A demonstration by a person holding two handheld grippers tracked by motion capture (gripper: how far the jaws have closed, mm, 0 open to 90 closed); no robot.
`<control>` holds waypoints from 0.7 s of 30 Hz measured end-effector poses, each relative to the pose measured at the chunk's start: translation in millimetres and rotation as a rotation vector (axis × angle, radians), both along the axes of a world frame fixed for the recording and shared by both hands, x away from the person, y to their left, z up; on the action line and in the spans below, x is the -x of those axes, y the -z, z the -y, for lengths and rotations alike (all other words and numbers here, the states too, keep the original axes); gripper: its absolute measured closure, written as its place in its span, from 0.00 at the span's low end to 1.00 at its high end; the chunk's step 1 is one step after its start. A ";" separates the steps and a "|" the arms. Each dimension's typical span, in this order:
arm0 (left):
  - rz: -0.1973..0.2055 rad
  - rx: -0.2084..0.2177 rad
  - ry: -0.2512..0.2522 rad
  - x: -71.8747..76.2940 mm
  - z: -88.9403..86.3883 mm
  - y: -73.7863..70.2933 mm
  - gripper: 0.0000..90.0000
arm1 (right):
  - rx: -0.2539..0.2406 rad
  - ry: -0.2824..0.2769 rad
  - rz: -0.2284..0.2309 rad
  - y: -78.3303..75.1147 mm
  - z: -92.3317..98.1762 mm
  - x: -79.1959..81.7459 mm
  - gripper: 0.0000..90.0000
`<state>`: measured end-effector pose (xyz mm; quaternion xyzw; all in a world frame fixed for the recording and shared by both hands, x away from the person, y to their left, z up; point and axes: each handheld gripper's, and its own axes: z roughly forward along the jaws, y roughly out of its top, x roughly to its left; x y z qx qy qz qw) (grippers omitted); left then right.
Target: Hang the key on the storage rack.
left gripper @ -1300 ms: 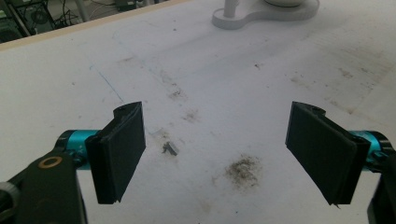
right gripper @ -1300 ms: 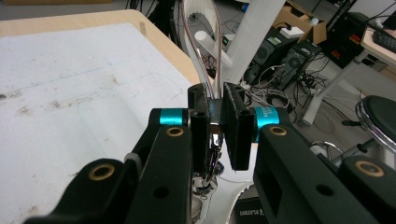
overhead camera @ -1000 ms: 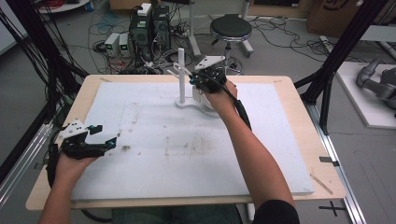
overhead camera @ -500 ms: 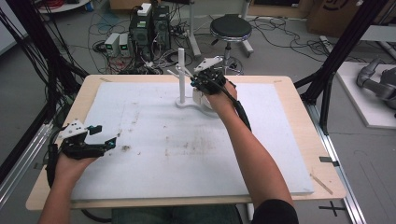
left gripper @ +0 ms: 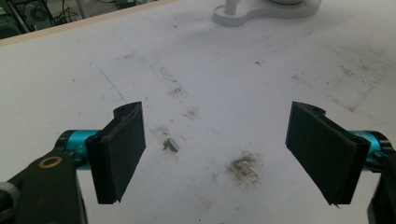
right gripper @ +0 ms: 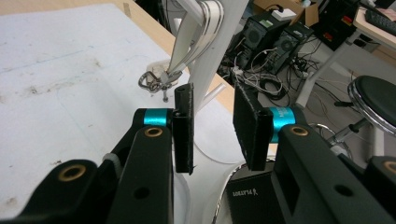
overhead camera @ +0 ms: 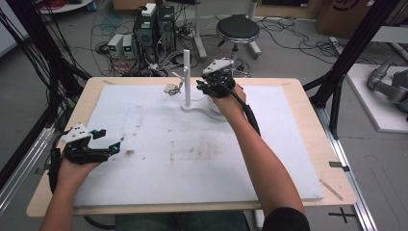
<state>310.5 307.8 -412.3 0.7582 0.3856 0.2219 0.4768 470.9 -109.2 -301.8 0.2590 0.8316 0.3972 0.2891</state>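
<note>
Strap with a metal ring at its lower end hanging from the short side arm of a white stand, dangling just beside the post and above the white surface; in the high view showing as a small pale bundle to the left of the post. Stand rising upright on its flat white base at the far middle of the surface, near the far edge. Right claw hovering level just beside the post, on the side away from the strap, pointing toward it. In the right gripper view, right claw standing released, having just been opening, its two black pads apart with nothing pressed between them, the post showing beyond the gap and the ring hanging farther off, clear of both pads. Left claw resting low at the near left of the surface, well apart from the stand. In the left gripper view, left claw gaping wide and grasping nothing, looking along the bare, stained surface toward the stand's base, with a tiny grey scrap and a dark smudge lying between its pads. Beyond the far edge, on the floor, computer towers and a round stool standing among loose cables.
</note>
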 end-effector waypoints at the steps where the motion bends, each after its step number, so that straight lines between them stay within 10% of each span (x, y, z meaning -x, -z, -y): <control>1: 0.000 0.000 0.000 -0.2 0.2 0.1 0.22 | -0.001 -0.001 0.004 -0.5 0.9 0.4 0.75; 21: 0.003 0.004 0.091 -30.9 35.9 -1.8 0.22 | -0.037 0.043 -0.019 5.2 47.6 33.0 0.49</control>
